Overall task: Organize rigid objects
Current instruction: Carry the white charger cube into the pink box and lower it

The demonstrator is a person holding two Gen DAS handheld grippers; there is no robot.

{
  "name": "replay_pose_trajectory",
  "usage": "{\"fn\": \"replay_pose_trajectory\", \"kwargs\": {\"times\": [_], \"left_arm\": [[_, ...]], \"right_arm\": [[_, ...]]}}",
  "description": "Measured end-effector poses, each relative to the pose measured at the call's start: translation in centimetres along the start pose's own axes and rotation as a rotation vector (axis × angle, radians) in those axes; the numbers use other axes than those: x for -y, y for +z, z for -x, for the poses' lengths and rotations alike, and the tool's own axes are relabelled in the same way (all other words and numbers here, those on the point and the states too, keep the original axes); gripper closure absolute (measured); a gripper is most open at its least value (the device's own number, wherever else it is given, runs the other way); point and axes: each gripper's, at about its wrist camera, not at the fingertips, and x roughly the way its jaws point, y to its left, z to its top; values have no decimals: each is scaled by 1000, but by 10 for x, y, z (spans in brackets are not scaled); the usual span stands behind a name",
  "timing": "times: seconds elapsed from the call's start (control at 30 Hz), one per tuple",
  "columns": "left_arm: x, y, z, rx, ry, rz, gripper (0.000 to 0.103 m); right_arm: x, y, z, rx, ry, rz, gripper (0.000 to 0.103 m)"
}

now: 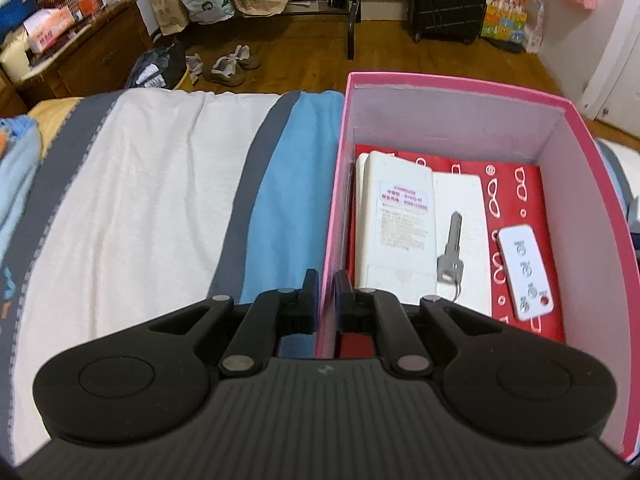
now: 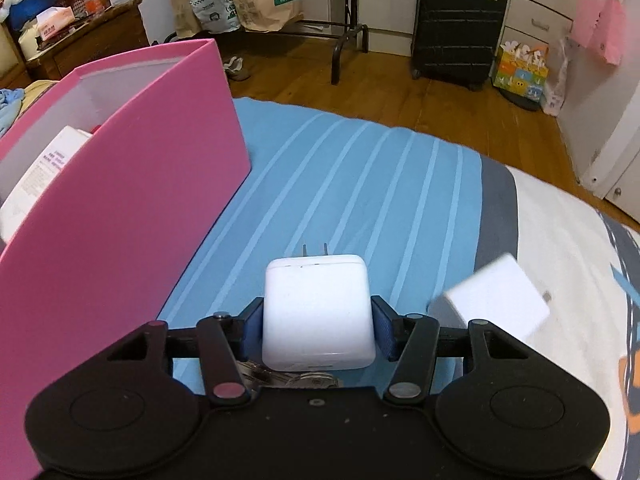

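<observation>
With my left gripper (image 1: 324, 300) pinching the pink box's (image 1: 560, 128) near wall, where remotes and a key (image 1: 451, 248) already lie, my right gripper's (image 2: 319, 322) jaws bracket the white charger (image 2: 318, 312) on the bed beside the box, another white block (image 2: 496, 296) still waiting.

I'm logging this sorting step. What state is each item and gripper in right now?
Pink box: open, lidless, left wall clamped.
Left gripper: shut on the box wall.
Key: lying flat in the box.
Small remote: face up in the box.
White charger: on the bed, prongs pointing away, between the jaws.
Right gripper: open around the charger.
White cube: beside it, blurred.
</observation>
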Motion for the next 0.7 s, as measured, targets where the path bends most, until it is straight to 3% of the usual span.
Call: {"fn": "replay_pose_trajectory", "kwargs": {"times": [0.23,0.53,0.7], "left_arm": [[7,-4,15,30,41,-21,97],[2,-16,19,57,39,61,97],[-6,-17,22,47,14,126,97]], "right_arm": [[-3,-17,15,0,-2,-26,43],[-9,-46,54,99,26,-79,43],[-14,-57,67,108,38,-93,43]]}}
